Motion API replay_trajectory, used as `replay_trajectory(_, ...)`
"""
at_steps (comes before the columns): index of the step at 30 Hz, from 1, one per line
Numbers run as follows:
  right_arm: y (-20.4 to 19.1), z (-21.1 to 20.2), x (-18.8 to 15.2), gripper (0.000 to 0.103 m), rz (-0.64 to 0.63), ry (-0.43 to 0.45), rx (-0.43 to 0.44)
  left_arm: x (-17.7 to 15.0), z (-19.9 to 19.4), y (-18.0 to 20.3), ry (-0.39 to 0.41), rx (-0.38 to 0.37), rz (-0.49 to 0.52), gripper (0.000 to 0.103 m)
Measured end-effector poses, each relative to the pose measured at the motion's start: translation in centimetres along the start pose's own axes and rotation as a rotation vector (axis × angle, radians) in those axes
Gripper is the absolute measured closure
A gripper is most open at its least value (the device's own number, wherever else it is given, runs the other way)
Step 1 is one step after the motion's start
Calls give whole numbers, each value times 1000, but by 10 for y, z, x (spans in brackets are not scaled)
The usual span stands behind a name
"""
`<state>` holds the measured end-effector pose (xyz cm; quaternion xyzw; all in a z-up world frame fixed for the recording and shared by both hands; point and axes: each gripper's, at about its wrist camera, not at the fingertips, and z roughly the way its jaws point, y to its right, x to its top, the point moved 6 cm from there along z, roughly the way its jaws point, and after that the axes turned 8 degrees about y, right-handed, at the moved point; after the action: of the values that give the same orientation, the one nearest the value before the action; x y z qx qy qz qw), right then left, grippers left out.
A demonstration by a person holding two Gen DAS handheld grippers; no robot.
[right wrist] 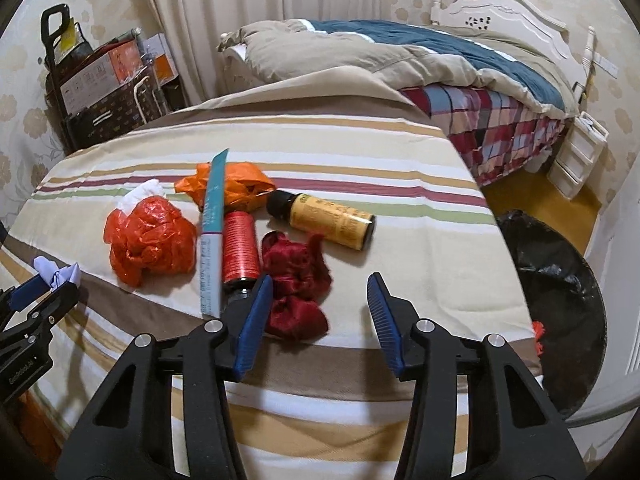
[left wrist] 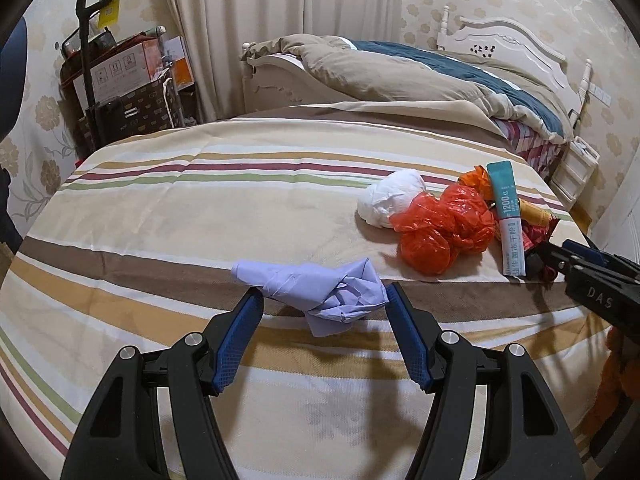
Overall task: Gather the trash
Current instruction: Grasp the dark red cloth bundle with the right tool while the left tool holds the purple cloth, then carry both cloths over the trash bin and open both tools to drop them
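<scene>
Bin (right wrist: 560, 280) beside striped bed (right wrist: 360, 160) — black liner, orange scrap (right wrist: 539, 334) at rim.

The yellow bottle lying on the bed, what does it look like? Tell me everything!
The yellow bottle lies on its side on the striped bed cover, black cap pointing left, towards a crumpled orange bag. Its body is wrapped in a yellow label with small dark print, too blurred to read. It looks like plastic or glass; I cannot tell which. The far end is dark. A crumpled dark red wrapper lies just in front of it. No hand-held gripper touches it.
</scene>
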<state>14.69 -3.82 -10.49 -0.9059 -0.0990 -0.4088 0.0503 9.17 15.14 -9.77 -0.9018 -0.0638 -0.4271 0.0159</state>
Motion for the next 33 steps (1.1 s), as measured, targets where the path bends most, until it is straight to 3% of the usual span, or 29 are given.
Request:
replay_trajectory(8, -7, 5, -7, 77, -10, -27, 29, 0, 0, 1, 2, 1, 1, 39)
replay_trajectory(20, 15, -22, -22, 79, 44, 6, 12, 0, -12, 18, 26, -43, 1, 39)
replay_trajectory(33, 92, -61, -34, 79, 150, 70, -118, 0, -30, 102, 65, -188, 98, 39)
